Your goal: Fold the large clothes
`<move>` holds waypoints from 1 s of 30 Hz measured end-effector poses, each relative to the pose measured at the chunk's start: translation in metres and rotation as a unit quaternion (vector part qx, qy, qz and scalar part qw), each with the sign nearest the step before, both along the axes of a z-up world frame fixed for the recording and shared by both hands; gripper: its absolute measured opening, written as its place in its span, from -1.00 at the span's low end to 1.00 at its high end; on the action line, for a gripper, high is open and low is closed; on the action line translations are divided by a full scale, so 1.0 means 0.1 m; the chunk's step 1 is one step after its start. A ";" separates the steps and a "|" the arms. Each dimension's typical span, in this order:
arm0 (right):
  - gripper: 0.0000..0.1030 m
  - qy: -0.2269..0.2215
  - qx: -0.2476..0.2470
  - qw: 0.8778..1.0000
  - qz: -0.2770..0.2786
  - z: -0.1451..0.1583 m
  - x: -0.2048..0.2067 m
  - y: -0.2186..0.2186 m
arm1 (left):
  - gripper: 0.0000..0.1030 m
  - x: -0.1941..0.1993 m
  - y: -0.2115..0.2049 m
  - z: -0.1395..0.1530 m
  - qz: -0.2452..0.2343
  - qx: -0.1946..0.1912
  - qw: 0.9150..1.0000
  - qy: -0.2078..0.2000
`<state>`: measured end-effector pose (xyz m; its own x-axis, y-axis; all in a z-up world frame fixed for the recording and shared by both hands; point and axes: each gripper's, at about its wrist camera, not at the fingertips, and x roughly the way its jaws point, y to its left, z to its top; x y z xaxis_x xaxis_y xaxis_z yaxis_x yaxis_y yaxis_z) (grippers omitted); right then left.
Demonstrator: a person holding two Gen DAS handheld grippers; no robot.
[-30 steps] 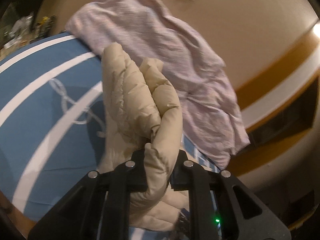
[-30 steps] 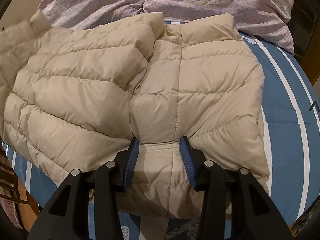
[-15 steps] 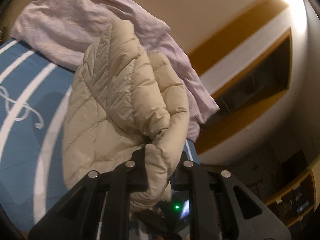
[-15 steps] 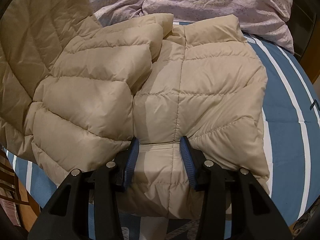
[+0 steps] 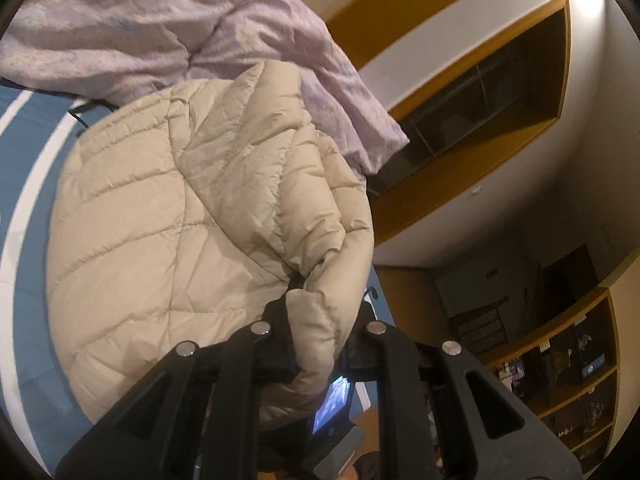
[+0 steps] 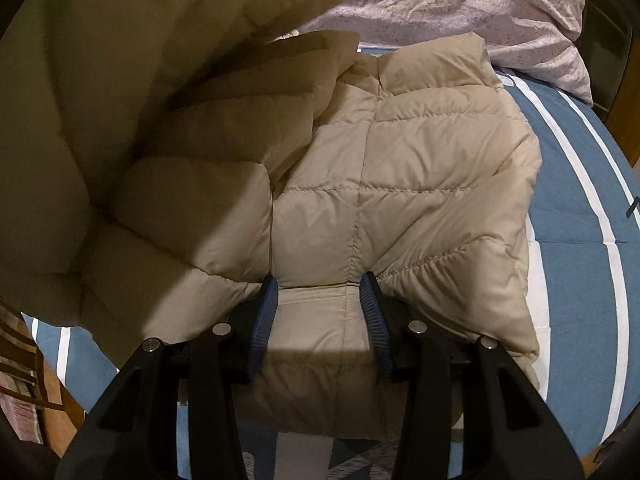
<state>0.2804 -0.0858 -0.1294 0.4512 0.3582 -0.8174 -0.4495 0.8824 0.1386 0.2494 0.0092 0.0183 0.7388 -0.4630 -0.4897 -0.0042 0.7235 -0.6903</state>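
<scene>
Blue bedspread (image 6: 572,208) with white stripes covers the bed. Crumpled lilac quilt (image 5: 132,28) lies heaped at the bed's far end, also seen in the right wrist view (image 6: 480,4). Dark wall recess (image 5: 492,92) framed in orange-brown trim. Open shelves (image 5: 568,364) hold small items, too blurred to identify. Wooden chair (image 6: 20,364) beside the bed.

On my left side the lifted jacket (image 6: 100,92) hangs as a big flap and blocks most of the right wrist view there. To my right, bare blue cover (image 6: 580,240) beside the jacket leaves room to pass. Ahead, the heaped lilac quilt (image 6: 500,8) closes off the far edge of the bed.
</scene>
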 end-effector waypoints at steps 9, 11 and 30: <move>-0.12 -0.001 0.048 0.999 0.002 -0.02 0.02 -0.14 | -0.71 0.35 -0.18 -0.30 -0.036 -0.013 0.998 0.049; -0.12 0.000 0.059 0.998 0.001 -0.02 0.02 -0.19 | -0.71 0.43 -0.24 -0.37 -0.045 -0.010 0.997 0.058; -0.12 -0.006 0.081 0.996 -0.045 0.17 -0.16 -0.73 | 0.03 0.24 -0.31 -0.07 -0.054 0.049 0.997 0.039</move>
